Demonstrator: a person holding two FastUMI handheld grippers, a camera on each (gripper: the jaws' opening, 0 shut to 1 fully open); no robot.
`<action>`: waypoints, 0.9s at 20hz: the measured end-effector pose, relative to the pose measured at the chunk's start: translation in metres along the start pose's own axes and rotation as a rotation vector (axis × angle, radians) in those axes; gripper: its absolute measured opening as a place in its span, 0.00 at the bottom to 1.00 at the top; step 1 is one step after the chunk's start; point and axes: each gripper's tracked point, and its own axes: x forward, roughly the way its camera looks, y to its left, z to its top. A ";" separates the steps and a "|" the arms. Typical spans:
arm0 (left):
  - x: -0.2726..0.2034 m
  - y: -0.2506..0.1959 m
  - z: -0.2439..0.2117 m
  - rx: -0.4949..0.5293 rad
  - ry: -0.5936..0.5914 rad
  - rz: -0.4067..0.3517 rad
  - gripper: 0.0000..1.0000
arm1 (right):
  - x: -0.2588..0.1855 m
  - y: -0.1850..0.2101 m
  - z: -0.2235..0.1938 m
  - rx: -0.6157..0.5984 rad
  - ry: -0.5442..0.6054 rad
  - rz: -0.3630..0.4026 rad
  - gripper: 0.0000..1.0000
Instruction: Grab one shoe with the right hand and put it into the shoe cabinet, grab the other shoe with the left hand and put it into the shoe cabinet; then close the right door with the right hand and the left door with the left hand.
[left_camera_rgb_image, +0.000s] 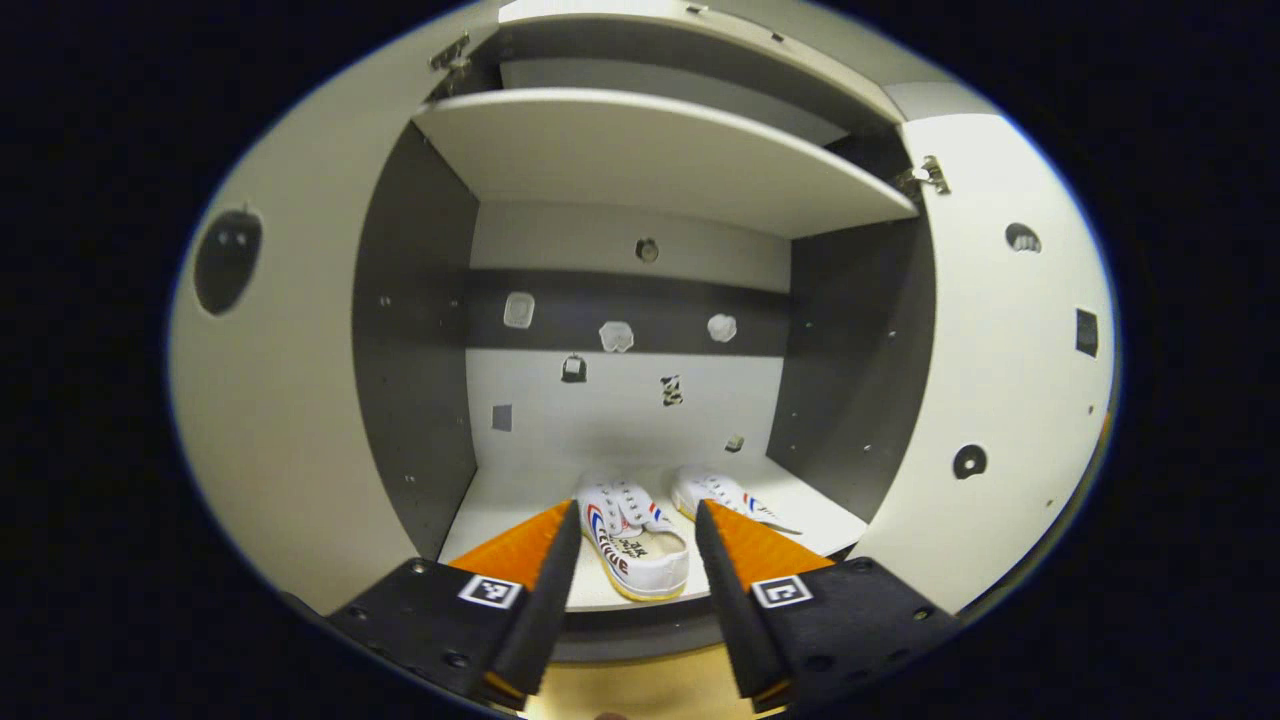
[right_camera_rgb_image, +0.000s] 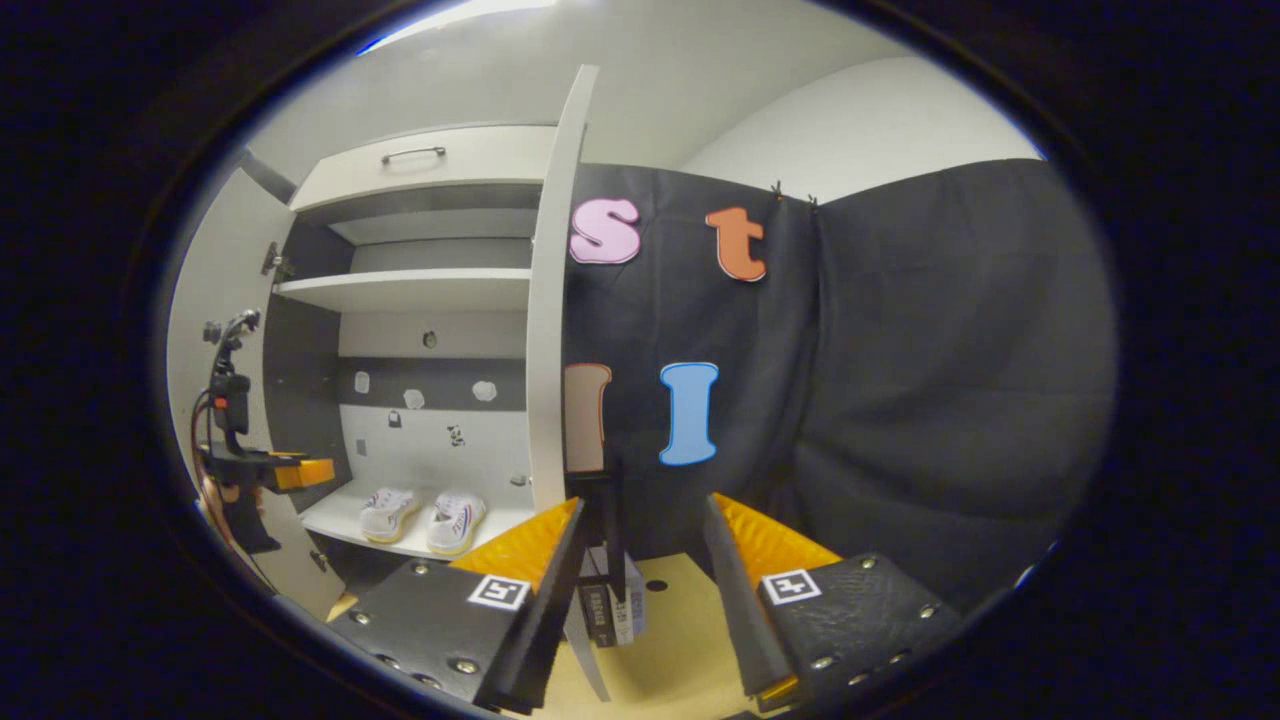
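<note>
In the left gripper view, the left tongs (left_camera_rgb_image: 637, 520) occupy the bottom centre of the frame, spread apart and holding nothing. Between and just beyond the fingertips, the near sneaker (left_camera_rgb_image: 633, 540) lies on the bottom shelf (left_camera_rgb_image: 500, 500) of the shoe cabinet (left_camera_rgb_image: 415, 330), heel toward the camera. The second sneaker (left_camera_rgb_image: 725, 498) lies just beside it, to the right and slightly farther in. Both sneakers are white with red and blue stripes. The left door (left_camera_rgb_image: 270, 400) stands open at the left of the frame, the right door (left_camera_rgb_image: 1000, 380) open at the right. A middle shelf (left_camera_rgb_image: 650, 150) spans the upper centre.

In the right gripper view, the right tongs (right_camera_rgb_image: 640, 525) sit at the bottom centre, spread apart and empty, above a yellow floor (right_camera_rgb_image: 665, 650). Some small dark items, too unclear to identify, stand between the fingers. The right door (right_camera_rgb_image: 548, 330) appears edge-on at centre frame. At the lower left, both sneakers (right_camera_rgb_image: 425, 518) rest side by side on the bottom shelf. The left tongs (right_camera_rgb_image: 300, 472) show at the far left, in front of the cabinet opening.
</note>
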 end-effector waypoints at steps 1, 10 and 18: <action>-0.012 0.001 0.008 0.004 -0.015 0.010 0.82 | -0.001 0.000 0.000 0.001 -0.002 0.006 0.67; -0.103 -0.006 0.050 -0.017 -0.091 0.048 0.96 | 0.003 0.006 -0.002 0.036 -0.002 0.078 0.79; -0.165 0.004 0.078 -0.031 -0.164 0.077 0.96 | -0.007 0.059 -0.002 0.029 0.005 0.198 0.79</action>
